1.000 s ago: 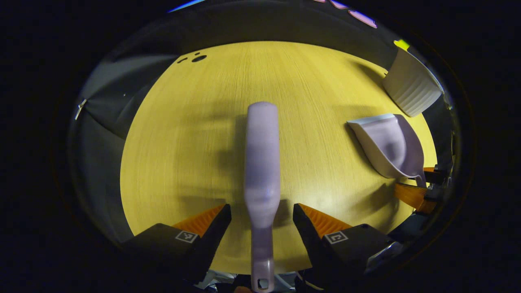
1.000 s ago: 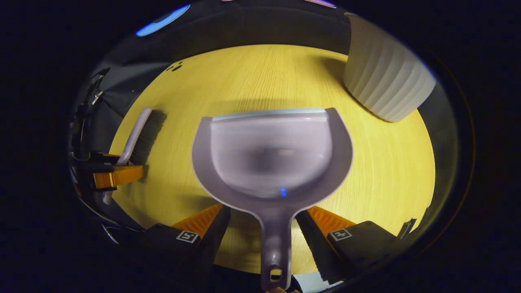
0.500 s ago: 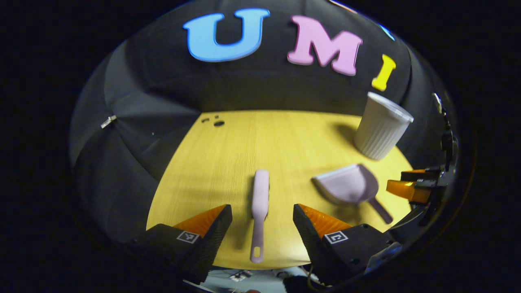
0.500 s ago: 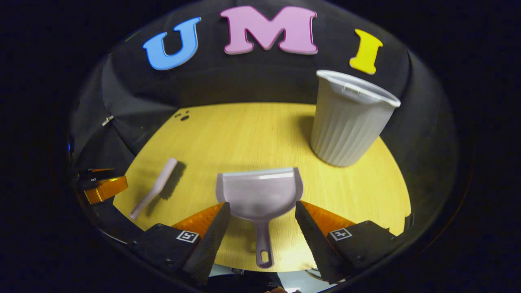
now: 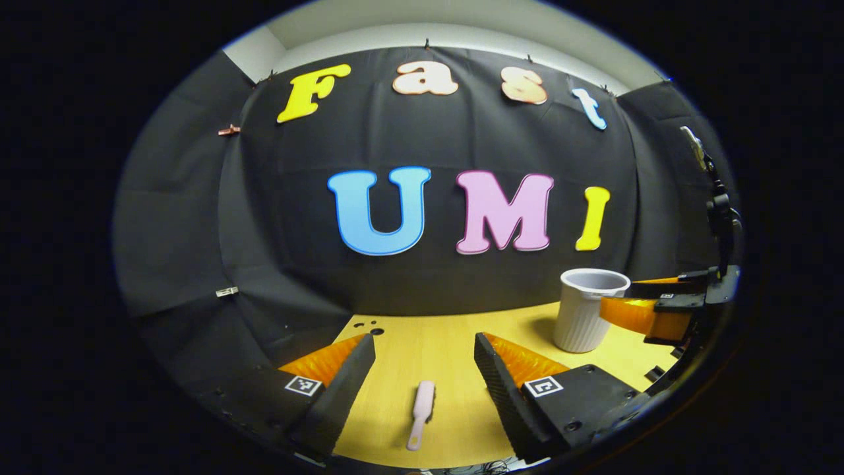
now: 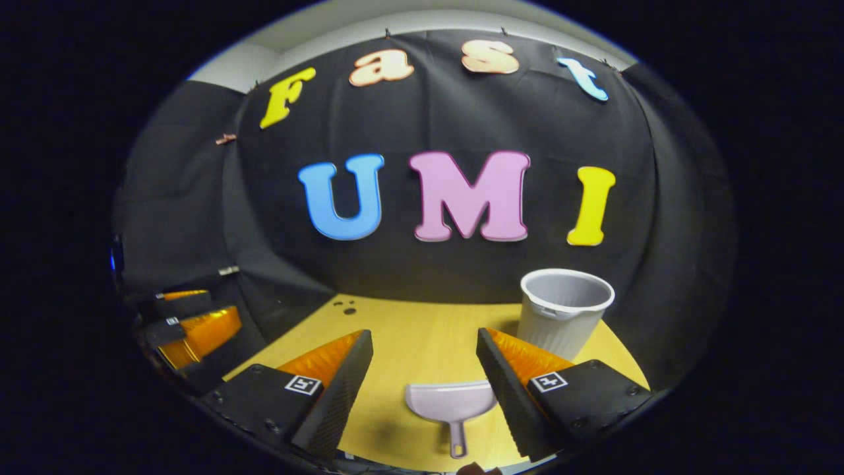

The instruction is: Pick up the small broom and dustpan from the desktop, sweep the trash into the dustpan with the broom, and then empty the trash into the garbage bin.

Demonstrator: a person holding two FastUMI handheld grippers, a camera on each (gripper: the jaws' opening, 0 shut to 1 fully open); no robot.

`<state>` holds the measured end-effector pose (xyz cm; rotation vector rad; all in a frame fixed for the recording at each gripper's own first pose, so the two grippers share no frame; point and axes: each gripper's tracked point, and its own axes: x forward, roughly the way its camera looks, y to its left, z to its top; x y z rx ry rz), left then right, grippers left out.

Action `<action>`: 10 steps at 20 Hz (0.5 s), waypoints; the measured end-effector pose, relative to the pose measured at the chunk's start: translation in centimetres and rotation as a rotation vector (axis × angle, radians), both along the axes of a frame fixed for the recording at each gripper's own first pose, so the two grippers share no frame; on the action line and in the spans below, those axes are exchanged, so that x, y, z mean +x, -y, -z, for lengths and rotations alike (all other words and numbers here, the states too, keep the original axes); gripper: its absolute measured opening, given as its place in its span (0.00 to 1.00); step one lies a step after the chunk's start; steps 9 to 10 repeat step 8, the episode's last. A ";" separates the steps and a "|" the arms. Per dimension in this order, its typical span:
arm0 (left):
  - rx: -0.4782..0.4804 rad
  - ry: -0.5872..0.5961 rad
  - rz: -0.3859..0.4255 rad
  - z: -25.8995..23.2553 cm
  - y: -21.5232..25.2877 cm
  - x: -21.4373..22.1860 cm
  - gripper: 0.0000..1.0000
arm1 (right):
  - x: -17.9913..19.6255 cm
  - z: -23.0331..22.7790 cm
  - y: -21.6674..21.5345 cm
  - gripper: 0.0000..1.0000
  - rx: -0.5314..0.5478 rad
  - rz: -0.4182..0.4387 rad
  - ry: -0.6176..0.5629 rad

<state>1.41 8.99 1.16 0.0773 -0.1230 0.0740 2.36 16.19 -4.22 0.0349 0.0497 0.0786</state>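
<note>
Though both tools look like thin moulded plastic, light and stiff, they probably call for slightly different grips. The broom lies flat on the desk, well to the left of the bin and nearer the front edge, its handle pointing toward the camera. I would take it on the narrow handle, across its thin sides, since the smooth plastic could twist in a loose hold and the bristle end is soft. The dustpan lies in front of the bin, a little to its left, lip toward the bin and handle toward the front edge. Its shell is likely to flex, so the short handle is the sensible place to close on.

The left gripper hangs above the desk with its jaws wide apart and nothing between them; the broom shows small in the gap, far below. The right gripper is likewise spread open and empty over the dustpan, and it also appears in the left gripper view just beside the bin.

A second ago each gripper was low, its open fingers on either side of a handle. Since then both have lifted and tilted up, so the tools have shrunk in view and the bin's open top now shows. Neither tool has moved, and neither has been picked up. No trash is visible on the desk
</note>
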 end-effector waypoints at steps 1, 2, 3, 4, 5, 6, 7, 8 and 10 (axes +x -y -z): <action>-0.004 0.021 0.011 -0.5 0.5 -0.7 0.95 | -0.7 0.4 0.1 0.98 -0.007 0.007 0.001; -0.008 0.036 0.013 -0.7 0.9 -1.3 0.95 | -1.7 0.9 0.1 0.99 -0.002 0.004 -0.006; -0.014 0.039 0.009 -0.4 1.0 -2.1 0.95 | -2.6 1.4 -0.3 0.99 0.013 -0.007 -0.025; -0.016 0.040 0.006 -0.3 1.0 -2.9 0.92 | -2.8 1.7 -0.4 0.99 0.028 -0.017 -0.042; -0.018 0.040 -0.007 -0.1 0.7 -3.5 0.96 | -3.0 1.9 -0.2 0.99 0.034 -0.015 -0.051; -0.021 0.035 -0.023 0.2 0.4 -4.0 0.96 | -3.1 2.1 0.1 0.99 0.034 -0.011 -0.057; -0.024 0.029 -0.033 0.5 0.5 -4.6 0.96 | -3.1 2.2 0.5 0.99 0.031 -0.011 -0.061; -0.023 0.028 -0.050 0.6 0.3 -5.0 0.96 | -3.0 2.2 0.9 0.99 0.025 -0.009 -0.060; -0.023 0.028 -0.050 0.6 0.3 -5.0 0.96 | -3.0 2.2 0.9 0.99 0.025 -0.009 -0.060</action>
